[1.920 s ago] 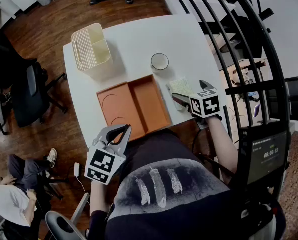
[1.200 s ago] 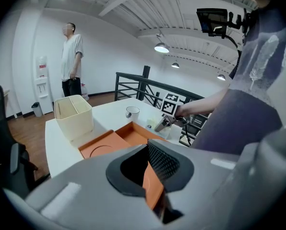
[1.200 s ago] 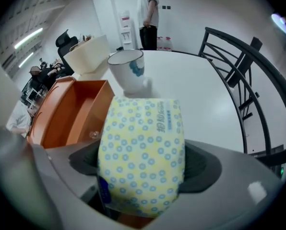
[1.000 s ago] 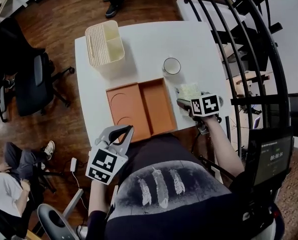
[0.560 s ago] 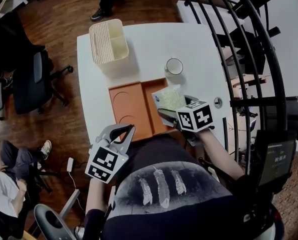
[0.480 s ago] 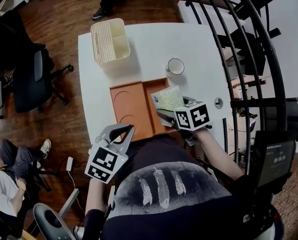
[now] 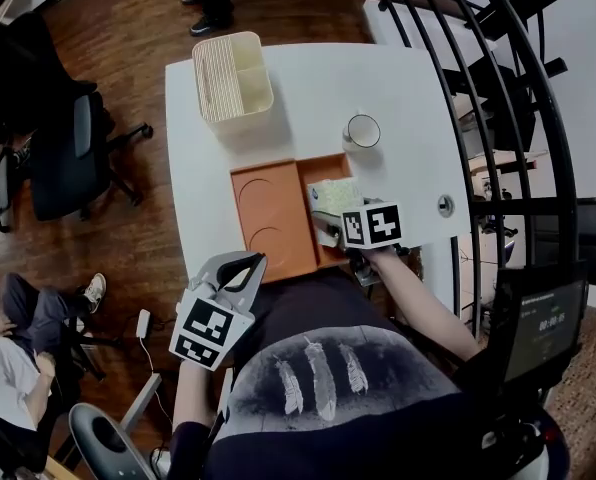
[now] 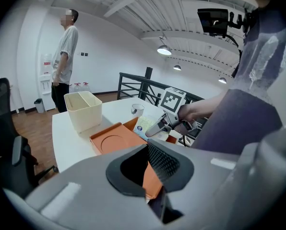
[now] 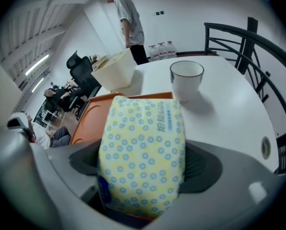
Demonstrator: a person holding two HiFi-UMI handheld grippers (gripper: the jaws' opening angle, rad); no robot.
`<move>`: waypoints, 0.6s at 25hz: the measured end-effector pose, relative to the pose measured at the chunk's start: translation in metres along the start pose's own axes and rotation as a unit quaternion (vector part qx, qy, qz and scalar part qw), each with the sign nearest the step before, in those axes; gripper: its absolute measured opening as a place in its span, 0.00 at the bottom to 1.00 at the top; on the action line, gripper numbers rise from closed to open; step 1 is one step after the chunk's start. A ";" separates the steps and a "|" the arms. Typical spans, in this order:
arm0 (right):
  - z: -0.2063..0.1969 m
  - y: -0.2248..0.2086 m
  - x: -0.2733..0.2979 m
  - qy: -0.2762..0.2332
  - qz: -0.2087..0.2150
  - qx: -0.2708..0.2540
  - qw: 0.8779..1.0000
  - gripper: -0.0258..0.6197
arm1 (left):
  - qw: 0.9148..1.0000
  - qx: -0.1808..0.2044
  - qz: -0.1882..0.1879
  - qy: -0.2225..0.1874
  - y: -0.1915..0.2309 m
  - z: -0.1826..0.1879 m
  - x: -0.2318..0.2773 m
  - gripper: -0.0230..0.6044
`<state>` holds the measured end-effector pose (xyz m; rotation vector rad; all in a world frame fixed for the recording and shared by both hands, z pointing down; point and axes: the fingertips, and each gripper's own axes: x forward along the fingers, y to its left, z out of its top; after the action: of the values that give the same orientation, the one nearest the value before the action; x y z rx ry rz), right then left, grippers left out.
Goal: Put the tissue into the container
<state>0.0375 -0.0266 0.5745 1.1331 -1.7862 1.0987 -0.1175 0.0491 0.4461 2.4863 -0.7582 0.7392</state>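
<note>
A tissue pack (image 7: 333, 194), yellow with blue dots, is held between the jaws of my right gripper (image 7: 323, 215). In the right gripper view the pack (image 9: 143, 147) fills the space between both pads. It hangs over the right compartment of the orange tray (image 7: 268, 203), and whether it touches the tray floor I cannot tell. The left compartment, with a round recess, holds nothing. My left gripper (image 7: 246, 263) is off the table by the person's body, jaws together with nothing in them. A cream ribbed bin (image 7: 233, 78) stands at the table's far left corner.
A white cup (image 7: 362, 130) stands on the white table (image 7: 398, 78) just beyond the tray's right corner. A black railing (image 7: 498, 118) runs along the right side. Office chairs (image 7: 68, 158) and seated people are on the left, and a person stands beyond the table.
My right gripper closed on the tissue pack at the right of the tray, lifted it and carried it left over the tray's right compartment. The left gripper stayed put.
</note>
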 end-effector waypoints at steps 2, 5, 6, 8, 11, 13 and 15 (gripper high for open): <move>0.000 -0.001 0.001 -0.003 -0.008 -0.010 1.000 0.79 | 1.000 -0.001 0.000 0.002 0.001 -0.001 -0.001 0.06; 0.000 0.001 0.002 -0.003 -0.010 -0.022 1.000 0.80 | 1.000 0.001 -0.001 0.005 0.002 -0.001 -0.001 0.06; 0.000 0.002 0.001 -0.005 -0.007 -0.018 1.000 0.80 | 1.000 0.002 -0.002 0.004 0.002 0.000 -0.001 0.06; 0.002 0.003 0.001 -0.007 0.000 -0.012 1.000 0.80 | 1.000 0.003 -0.004 0.004 0.002 0.001 0.001 0.06; 0.004 0.003 -0.004 -0.011 0.000 -0.024 1.000 0.80 | 1.000 0.005 -0.006 0.004 0.001 0.001 0.002 0.06; 0.007 0.004 -0.014 -0.021 0.002 -0.033 0.999 0.80 | 1.000 0.005 -0.005 0.004 0.000 0.001 0.002 0.06; 0.014 0.005 -0.027 -0.034 0.007 -0.048 0.998 0.80 | 1.000 0.004 -0.004 0.004 -0.001 0.002 0.001 0.06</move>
<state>0.0397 -0.0299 0.5445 1.1139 -1.8821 0.9830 -0.1158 0.0487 0.4451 2.4912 -0.7433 0.7513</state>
